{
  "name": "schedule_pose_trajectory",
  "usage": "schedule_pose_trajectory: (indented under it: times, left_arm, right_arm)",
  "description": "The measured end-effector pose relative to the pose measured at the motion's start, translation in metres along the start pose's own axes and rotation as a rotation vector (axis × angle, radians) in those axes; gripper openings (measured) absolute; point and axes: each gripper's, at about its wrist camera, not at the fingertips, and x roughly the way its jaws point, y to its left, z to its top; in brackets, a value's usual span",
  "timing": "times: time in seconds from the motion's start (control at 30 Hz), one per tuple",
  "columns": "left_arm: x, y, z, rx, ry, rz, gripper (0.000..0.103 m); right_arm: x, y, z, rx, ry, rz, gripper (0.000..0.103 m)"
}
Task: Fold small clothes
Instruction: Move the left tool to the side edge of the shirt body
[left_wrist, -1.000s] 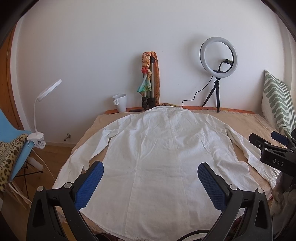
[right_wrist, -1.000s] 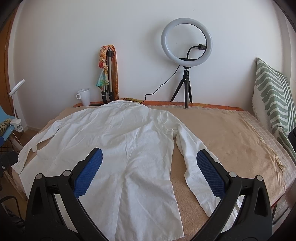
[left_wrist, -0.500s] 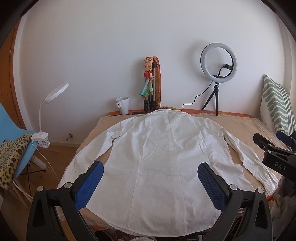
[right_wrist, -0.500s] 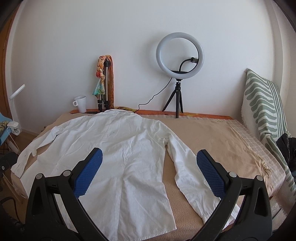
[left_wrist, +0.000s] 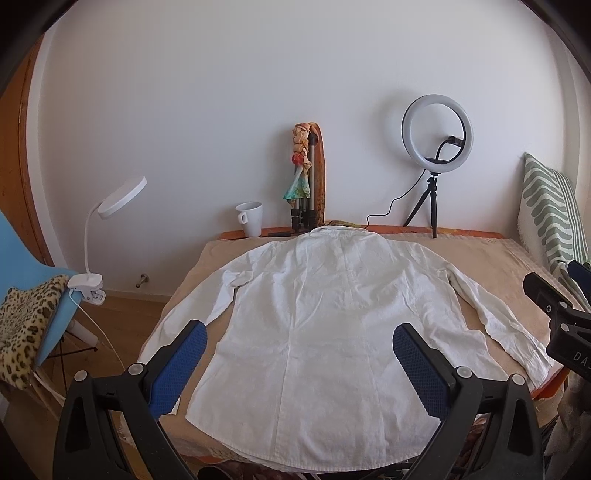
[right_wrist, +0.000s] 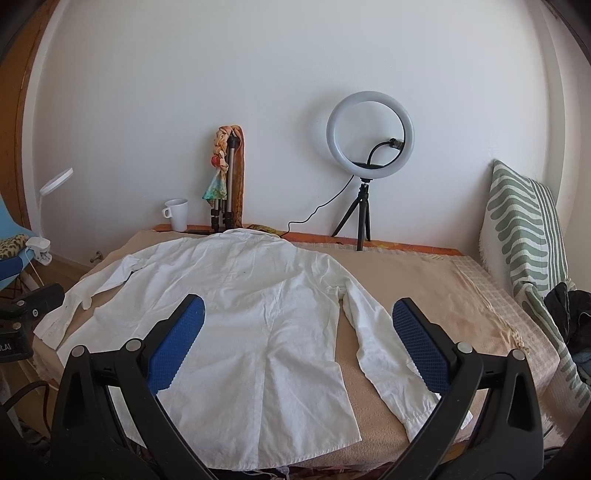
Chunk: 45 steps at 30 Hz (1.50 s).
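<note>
both grippers wide open over a flat white shirt

the left gripper (left_wrist: 299, 354) and right gripper (right_wrist: 298, 332) hang above the hem end of the white long-sleeved shirt (left_wrist: 325, 314), jaws spread wide, holding nothing. the shirt lies back-up on the beige bed cover (right_wrist: 424, 288), collar toward the wall, sleeves out to either side. it looks light, limp and creasy; a cuff (right_wrist: 417, 417) or hem corner seems the best pinch point. partial lettering "da" shows on the right gripper's body, seen at the shirt's right.
</note>
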Motion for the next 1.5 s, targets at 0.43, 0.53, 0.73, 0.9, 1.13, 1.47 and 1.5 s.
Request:
schedule_pose_trajectory:
  times: [0.43,0.53,0.73,0.9,1.13,1.47,1.5]
  left_arm:
    - [0.007,0.054,0.005,-0.076,0.005,-0.042,0.089]
    - [0.021,0.078,0.007,-0.095,0.016,0.01,0.079]
    - [0.061,0.129,0.001,-0.177,0.1,0.05,0.065]
    - [0.094,0.177,-0.012,-0.319,0.188,0.023,0.059]
    - [0.136,0.248,-0.043,-0.514,0.312,0.002,0.058]
    - [0.172,0.292,-0.07,-0.665,0.424,0.008,0.052]
    - [0.177,0.293,-0.072,-0.669,0.437,0.008,0.052]
  right_arm:
    - [-0.012,0.024,0.027,-0.014,-0.015,0.125,0.103]
    - [0.01,0.027,0.038,0.012,0.013,0.198,0.103]
    - [0.063,0.044,0.057,0.0,0.027,0.269,0.103]
    - [0.096,0.06,0.064,-0.018,0.026,0.396,0.103]
    - [0.146,0.08,0.053,-0.004,0.171,0.613,0.103]
    - [0.179,0.071,0.024,0.076,0.312,0.653,0.103]
    - [0.181,0.069,0.024,0.083,0.324,0.658,0.103]
